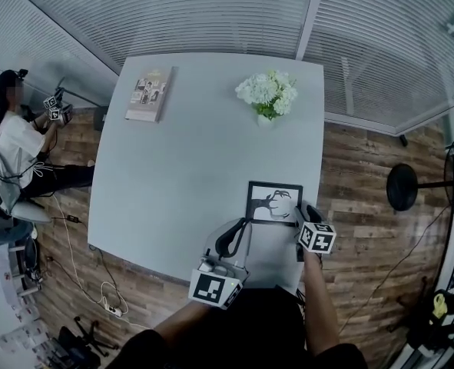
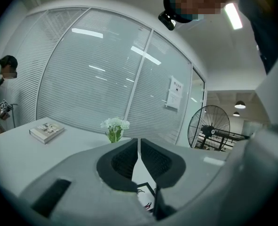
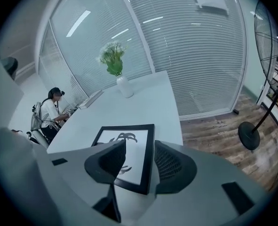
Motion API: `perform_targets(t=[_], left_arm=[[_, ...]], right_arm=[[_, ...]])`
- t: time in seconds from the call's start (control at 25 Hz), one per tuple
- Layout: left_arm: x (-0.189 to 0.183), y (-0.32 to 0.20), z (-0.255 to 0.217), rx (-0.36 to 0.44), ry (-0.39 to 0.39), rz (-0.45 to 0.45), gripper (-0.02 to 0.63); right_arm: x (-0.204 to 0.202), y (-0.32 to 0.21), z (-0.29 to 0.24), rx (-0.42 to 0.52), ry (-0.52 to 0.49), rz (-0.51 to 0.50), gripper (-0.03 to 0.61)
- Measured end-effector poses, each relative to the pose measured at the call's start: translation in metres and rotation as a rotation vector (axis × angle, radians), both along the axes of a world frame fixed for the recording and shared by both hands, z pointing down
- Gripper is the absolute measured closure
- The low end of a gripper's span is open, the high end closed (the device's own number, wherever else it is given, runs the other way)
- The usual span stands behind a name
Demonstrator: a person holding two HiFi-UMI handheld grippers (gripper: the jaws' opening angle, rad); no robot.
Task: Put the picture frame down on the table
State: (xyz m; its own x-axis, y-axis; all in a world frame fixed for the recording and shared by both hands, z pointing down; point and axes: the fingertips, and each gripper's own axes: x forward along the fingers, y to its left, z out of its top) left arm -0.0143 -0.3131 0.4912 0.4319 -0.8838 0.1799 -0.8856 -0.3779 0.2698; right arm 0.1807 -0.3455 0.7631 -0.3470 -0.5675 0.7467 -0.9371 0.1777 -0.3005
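Note:
The black picture frame (image 1: 274,203) with a dark drawing on white lies flat on the grey table (image 1: 180,175), near its front right corner. My right gripper (image 1: 306,214) hovers at the frame's right edge. In the right gripper view, the right gripper (image 3: 139,160) has its jaws wide apart over the frame (image 3: 124,133), and its pads press on nothing. My left gripper (image 1: 233,238) is just left of the frame with its jaws together and nothing between them. The left gripper view shows the left gripper (image 2: 139,157) pointing nearly level across the table, with a corner of the frame (image 2: 146,197) below it.
A white vase of white flowers (image 1: 267,94) stands at the table's far right and a book (image 1: 150,93) lies at the far left. A person (image 1: 19,141) sits left of the table. A standing fan (image 1: 411,187) is on the wooden floor to the right.

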Motion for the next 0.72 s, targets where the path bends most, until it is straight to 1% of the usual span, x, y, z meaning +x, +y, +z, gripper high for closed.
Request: perform_targets(t=[0.08,0.12,0.2,0.4,0.56,0.72], left_arm=[[0.003,0.009,-0.005,0.008,0.001,0.000,0.580],[0.005,0.014,-0.008,0.013,0.001,0.000,0.580],[0.008,0.022,-0.016,0.029,0.001,0.001,0.580],[0.017,0.047,-0.032,0.068,-0.003,0.004,0.580],[0.022,0.066,-0.045,0.090,-0.010,-0.006,0.580],[0.022,0.079,-0.056,0.122,-0.014,-0.022,0.580]], right_arm=[[0.000,0.009,-0.010,0.007,-0.024,0.001,0.402],[0.000,0.014,-0.015,0.012,-0.028,0.001,0.427],[0.001,0.023,-0.025,0.030,-0.022,0.000,0.462],[0.003,0.046,-0.059,0.099,-0.001,0.004,0.519],[0.003,0.065,-0.096,0.171,-0.027,0.016,0.541],[0.000,0.081,-0.144,0.284,-0.048,0.023,0.551]])
